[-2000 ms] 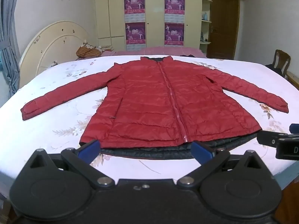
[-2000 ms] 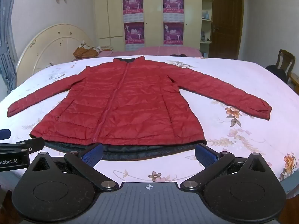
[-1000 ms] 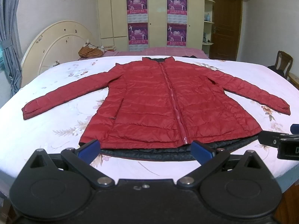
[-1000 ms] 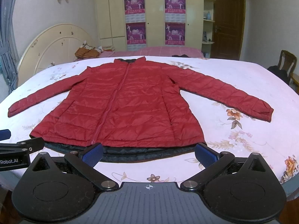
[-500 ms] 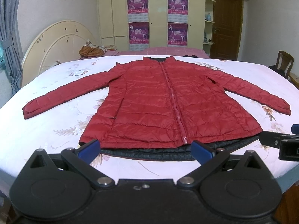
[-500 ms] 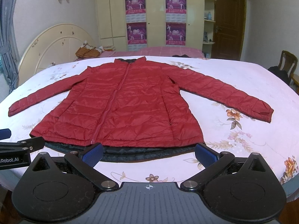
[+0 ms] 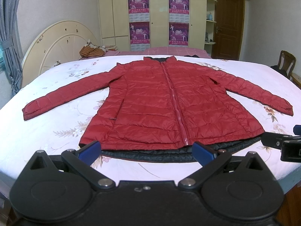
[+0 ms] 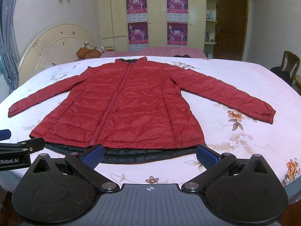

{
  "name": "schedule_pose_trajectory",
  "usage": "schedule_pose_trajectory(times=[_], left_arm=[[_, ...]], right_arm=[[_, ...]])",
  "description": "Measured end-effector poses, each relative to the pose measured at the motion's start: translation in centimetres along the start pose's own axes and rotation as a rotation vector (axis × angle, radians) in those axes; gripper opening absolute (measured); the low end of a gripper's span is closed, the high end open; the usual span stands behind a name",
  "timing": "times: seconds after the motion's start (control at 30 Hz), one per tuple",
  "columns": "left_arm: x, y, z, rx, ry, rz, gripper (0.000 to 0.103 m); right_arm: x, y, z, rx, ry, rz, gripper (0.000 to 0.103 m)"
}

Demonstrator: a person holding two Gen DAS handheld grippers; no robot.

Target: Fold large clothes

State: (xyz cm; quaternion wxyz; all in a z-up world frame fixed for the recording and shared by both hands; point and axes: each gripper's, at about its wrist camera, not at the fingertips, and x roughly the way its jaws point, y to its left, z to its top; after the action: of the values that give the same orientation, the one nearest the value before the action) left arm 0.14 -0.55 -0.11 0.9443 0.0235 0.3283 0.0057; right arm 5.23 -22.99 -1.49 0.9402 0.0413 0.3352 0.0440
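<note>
Red jacket (image 7: 169, 105) flat on bed (image 7: 56, 131); back panel mostly hidden.

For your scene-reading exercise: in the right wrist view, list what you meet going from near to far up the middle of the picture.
Right gripper, open → black hem lining → red jacket → jacket collar → pink bedcover → wardrobe posters.

Floral bedsheet (image 7: 56, 116), posters (image 7: 138, 5), wooden door (image 7: 228, 24), chair (image 7: 286, 64)

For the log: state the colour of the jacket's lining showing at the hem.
Black lining, below the red jacket; clearest in the right wrist view.
</note>
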Motion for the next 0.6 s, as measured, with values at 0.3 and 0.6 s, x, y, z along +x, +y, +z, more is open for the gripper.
schedule_pose_trajectory(times=[0.3, 0.6], left_arm=[[0.11, 0.00, 0.00, -0.001, 0.001, 0.000, 0.103], [0.16, -0.01, -0.01, -0.001, 0.004, 0.000, 0.103]], right_arm=[[0.03, -0.02, 0.02, -0.001, 0.000, 0.000, 0.103], [0.04, 0.01, 0.01, -0.001, 0.000, -0.001, 0.103]])
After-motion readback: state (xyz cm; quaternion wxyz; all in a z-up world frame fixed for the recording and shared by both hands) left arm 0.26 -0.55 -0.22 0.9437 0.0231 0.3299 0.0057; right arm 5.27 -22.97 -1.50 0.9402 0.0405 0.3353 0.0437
